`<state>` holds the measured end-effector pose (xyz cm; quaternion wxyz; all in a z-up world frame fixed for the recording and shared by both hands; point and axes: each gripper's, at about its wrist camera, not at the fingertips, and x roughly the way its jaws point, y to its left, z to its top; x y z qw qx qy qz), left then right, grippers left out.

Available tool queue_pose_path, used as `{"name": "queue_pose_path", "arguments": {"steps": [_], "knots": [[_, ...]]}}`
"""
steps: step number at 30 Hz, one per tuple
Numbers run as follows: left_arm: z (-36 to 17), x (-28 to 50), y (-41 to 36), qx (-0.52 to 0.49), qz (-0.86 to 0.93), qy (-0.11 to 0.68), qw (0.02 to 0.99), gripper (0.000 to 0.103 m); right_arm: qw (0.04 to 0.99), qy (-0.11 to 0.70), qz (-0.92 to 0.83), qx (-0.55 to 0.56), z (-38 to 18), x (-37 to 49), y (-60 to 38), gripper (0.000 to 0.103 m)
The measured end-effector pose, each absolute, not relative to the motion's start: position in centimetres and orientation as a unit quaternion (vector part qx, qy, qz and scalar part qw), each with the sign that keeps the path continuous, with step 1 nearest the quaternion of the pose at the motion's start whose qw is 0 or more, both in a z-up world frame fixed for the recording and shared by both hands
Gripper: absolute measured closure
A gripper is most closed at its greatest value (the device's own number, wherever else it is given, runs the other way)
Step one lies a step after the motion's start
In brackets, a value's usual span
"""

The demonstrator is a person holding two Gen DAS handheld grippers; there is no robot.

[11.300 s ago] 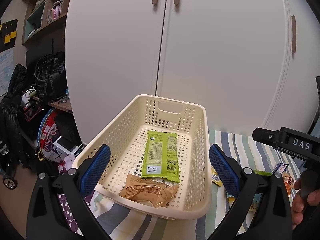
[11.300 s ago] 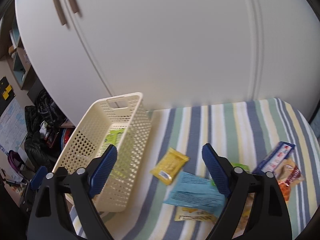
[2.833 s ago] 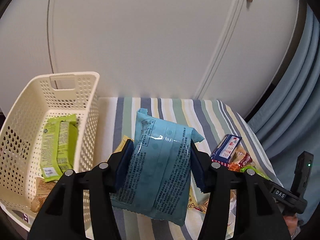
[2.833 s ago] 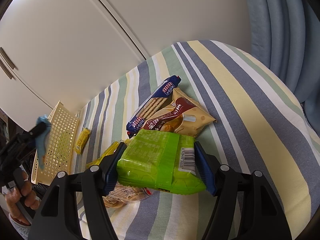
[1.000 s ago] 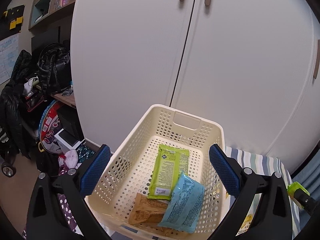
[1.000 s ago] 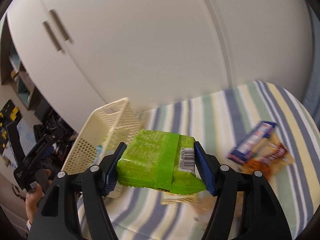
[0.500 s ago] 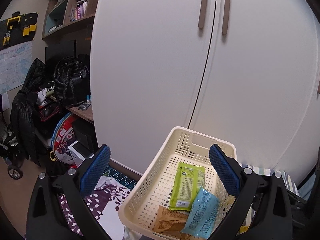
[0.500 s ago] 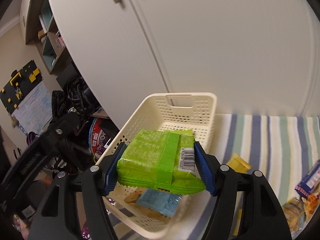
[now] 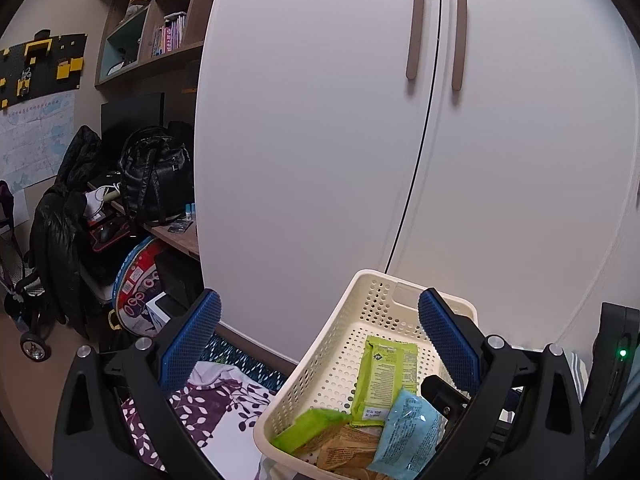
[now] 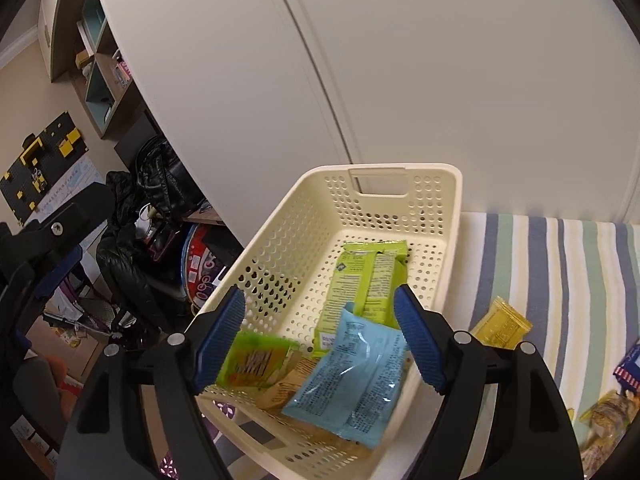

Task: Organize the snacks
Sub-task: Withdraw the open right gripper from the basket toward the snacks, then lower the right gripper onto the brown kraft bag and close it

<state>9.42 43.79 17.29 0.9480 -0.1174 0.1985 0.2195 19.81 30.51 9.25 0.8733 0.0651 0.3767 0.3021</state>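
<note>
Four snack packets [image 10: 352, 372] in cream basket [image 10: 450, 240], right gripper [image 10: 320, 336] above (jaws wide, empty), left gripper [image 9: 318, 340] likewise.

The right hand-held gripper [image 10: 320, 340] hangs with its jaws spread wide and nothing between them, directly above the near half of the cream basket [image 10: 452, 240]. Below it the basket floor is crowded: a light blue packet [image 10: 352, 372], a bright green packet [image 10: 256, 360] by its left finger, and a long green packet [image 10: 360, 280] farther ahead. The basket's far end, ahead of the gripper, is bare. White wardrobe doors [image 10: 440, 60] wall off the space beyond. To its right the striped bed [image 10: 560, 264] lies open apart from a yellow packet [image 10: 502, 326].

The left hand-held gripper [image 9: 320, 340] is spread too, with open air ahead.
</note>
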Motion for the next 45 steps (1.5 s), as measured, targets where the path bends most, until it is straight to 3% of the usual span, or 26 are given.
{"name": "queue_pose_path", "arguments": {"steps": [21, 40, 45], "knots": [[18.4, 10.0, 38.4, -0.075, 0.152, 0.190, 0.967, 0.002, 0.895, 0.372, 0.225, 0.101, 8.7, 19.2, 22.8, 0.022], [17.3, 11.4, 30.1, -0.038, 0.006, 0.222, 0.974, 0.003, 0.901, 0.394, 0.055, 0.172, 5.4, 17.2, 5.6, 0.021], [16.6, 11.8, 28.9, -0.028, -0.008, 0.233, 0.972, 0.003, 0.903, 0.397, 0.016, 0.162, 4.6, 16.6, 0.6, 0.014]]}}
